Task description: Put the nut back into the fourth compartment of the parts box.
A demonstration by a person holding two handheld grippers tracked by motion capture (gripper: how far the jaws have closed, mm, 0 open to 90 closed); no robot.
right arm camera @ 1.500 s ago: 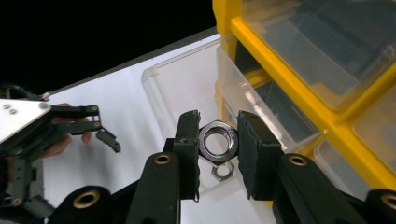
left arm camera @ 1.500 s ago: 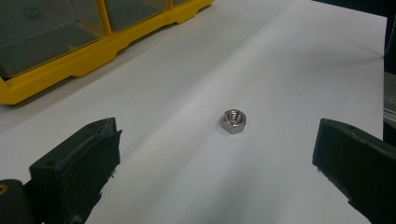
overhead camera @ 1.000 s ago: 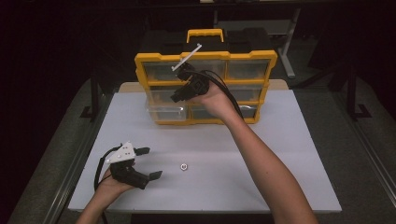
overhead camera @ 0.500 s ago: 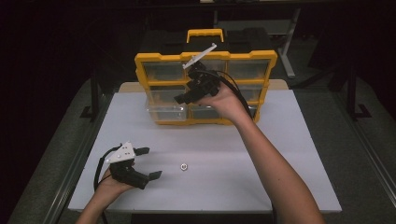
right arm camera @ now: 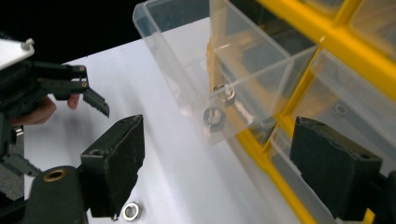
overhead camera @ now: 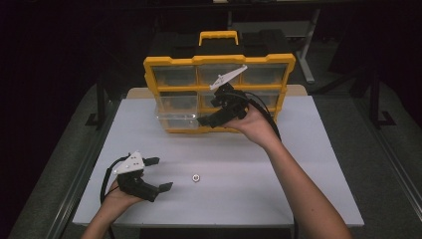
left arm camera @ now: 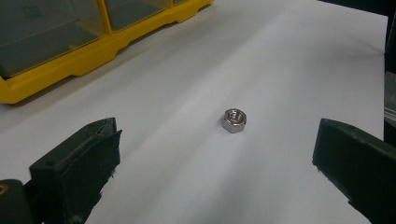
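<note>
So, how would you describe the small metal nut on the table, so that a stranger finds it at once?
Start at the yellow drawer cabinet at the far edge of the white table. Come toward the near edge: the nut lies alone on bare table, just right of the left tongs. Unlike the nuts in the pulled-out clear drawer, it lies loose.

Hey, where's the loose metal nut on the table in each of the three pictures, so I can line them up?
High view: the nut lies on the white table, low centre, right of the left gripper.
Left gripper view: centre, ahead of the open jaws.
Right gripper view: bottom edge, by the left jaw.
Shared landmark: the yellow organizer.
</note>
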